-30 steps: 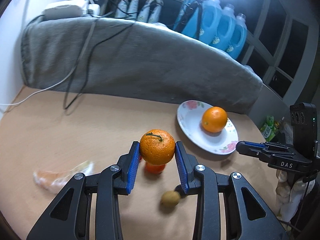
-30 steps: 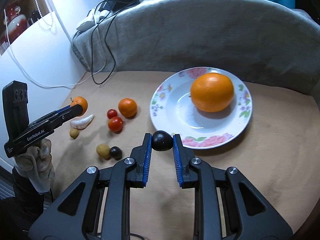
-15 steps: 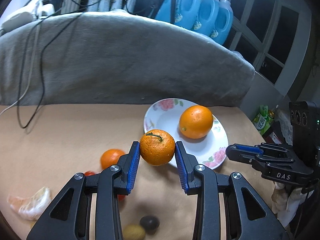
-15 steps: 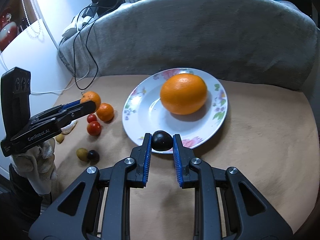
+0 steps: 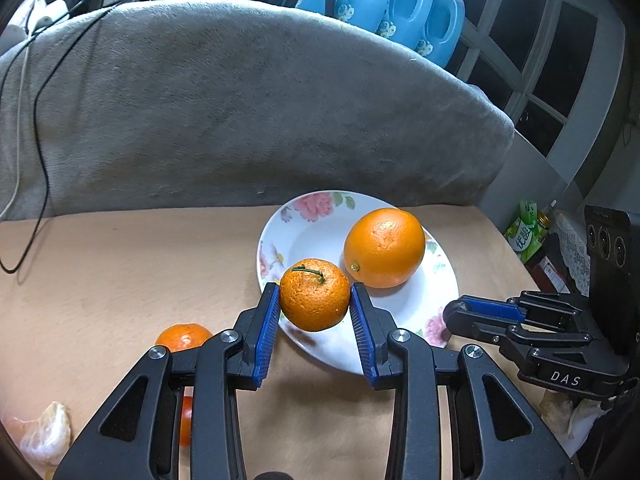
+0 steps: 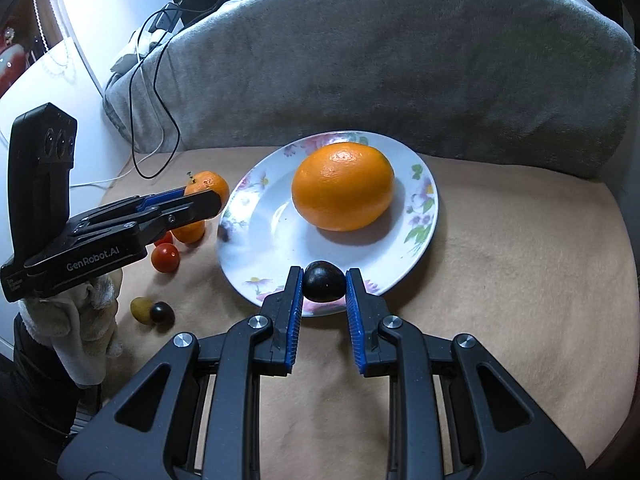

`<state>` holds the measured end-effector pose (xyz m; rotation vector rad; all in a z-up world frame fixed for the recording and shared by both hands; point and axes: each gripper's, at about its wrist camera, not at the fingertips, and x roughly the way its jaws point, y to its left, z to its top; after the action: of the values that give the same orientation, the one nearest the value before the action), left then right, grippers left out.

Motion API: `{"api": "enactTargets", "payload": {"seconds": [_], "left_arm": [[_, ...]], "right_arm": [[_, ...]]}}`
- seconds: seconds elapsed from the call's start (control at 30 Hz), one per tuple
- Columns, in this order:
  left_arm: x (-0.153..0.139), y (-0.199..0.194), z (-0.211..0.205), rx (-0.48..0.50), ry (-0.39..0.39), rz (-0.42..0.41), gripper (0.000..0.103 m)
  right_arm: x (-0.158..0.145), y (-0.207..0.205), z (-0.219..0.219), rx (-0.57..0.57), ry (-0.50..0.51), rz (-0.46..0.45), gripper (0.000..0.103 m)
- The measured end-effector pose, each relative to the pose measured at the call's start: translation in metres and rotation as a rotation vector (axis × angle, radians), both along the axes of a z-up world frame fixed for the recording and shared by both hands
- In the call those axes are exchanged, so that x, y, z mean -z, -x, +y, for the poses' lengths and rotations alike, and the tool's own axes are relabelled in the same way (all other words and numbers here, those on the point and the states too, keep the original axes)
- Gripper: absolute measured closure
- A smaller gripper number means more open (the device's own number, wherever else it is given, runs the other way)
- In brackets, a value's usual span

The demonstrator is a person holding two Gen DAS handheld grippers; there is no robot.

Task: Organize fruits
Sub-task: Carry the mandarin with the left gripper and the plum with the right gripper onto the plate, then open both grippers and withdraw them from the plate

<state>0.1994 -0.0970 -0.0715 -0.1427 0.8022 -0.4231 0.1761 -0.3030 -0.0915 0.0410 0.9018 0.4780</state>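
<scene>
My left gripper [image 5: 315, 300] is shut on a small tangerine [image 5: 315, 295] with a green stem, held over the near left rim of the flowered white plate [image 5: 304, 236]. A large orange [image 5: 384, 247] lies on that plate. My right gripper [image 6: 323, 285] is shut on a small dark plum-like fruit [image 6: 324, 281], just above the plate's [image 6: 424, 192] near rim. In the right wrist view the left gripper [image 6: 206, 200] with its tangerine [image 6: 208, 184] hangs at the plate's left edge. The large orange [image 6: 343, 186] fills the plate's middle.
Loose fruit lies left of the plate: another tangerine [image 5: 184, 336], red tomatoes [image 6: 165, 257], a yellow-green fruit [image 6: 140, 309], a dark fruit [image 6: 161, 312] and a peeled segment [image 5: 46, 434]. A grey blanket-covered backrest [image 5: 240, 120] with cables rises behind. Blue detergent bottles [image 5: 400, 4] stand beyond it.
Both grippers have moved toward the plate with their fruit. The left one swung right from the loose fruit to the plate's rim; the right one edged forward over the near rim.
</scene>
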Motion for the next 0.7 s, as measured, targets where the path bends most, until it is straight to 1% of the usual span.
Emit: {"api": "enactTargets", "payload": {"seconds": [0.2, 0.23, 0.27, 0.3, 0.33, 0.37, 0.4, 0.43, 0.5, 0.57, 0.7], "left_arm": [[0.000, -0.001, -0.002, 0.006, -0.003, 0.000, 0.068], [-0.001, 0.000, -0.002, 0.005, -0.005, -0.001, 0.065], [-0.001, -0.001, -0.002, 0.004, -0.005, -0.002, 0.060], [-0.002, 0.000, -0.001, 0.000, -0.004, -0.007, 0.052], [-0.003, 0.000, 0.000, -0.004, 0.002, -0.011, 0.051], [-0.004, 0.001, 0.000, -0.005, 0.003, -0.013, 0.051], [-0.005, 0.001, 0.001, -0.007, 0.003, -0.016, 0.051], [-0.007, 0.002, 0.001, -0.010, 0.000, -0.021, 0.048], [-0.009, 0.003, 0.003, -0.014, 0.002, -0.029, 0.045], [-0.012, 0.004, 0.004, -0.015, 0.004, -0.034, 0.044], [-0.016, 0.007, 0.005, -0.015, 0.001, -0.044, 0.044]], "right_arm": [[0.001, -0.002, 0.002, -0.002, 0.008, -0.003, 0.080], [0.002, -0.002, 0.002, 0.000, 0.012, -0.004, 0.079], [0.002, -0.002, 0.003, 0.001, 0.014, -0.004, 0.072], [0.002, -0.002, 0.003, 0.002, 0.014, -0.006, 0.066], [0.001, -0.002, 0.003, 0.003, 0.012, -0.009, 0.053], [0.000, -0.001, 0.003, 0.006, 0.011, -0.015, 0.047], [-0.001, 0.001, 0.003, 0.008, 0.011, -0.022, 0.046], [-0.002, 0.001, 0.003, 0.008, 0.011, -0.028, 0.046], [-0.004, 0.003, 0.003, 0.007, 0.015, -0.035, 0.042], [-0.006, 0.004, 0.004, 0.010, 0.018, -0.043, 0.030], [-0.010, 0.008, 0.003, 0.012, 0.019, -0.060, 0.019]]}}
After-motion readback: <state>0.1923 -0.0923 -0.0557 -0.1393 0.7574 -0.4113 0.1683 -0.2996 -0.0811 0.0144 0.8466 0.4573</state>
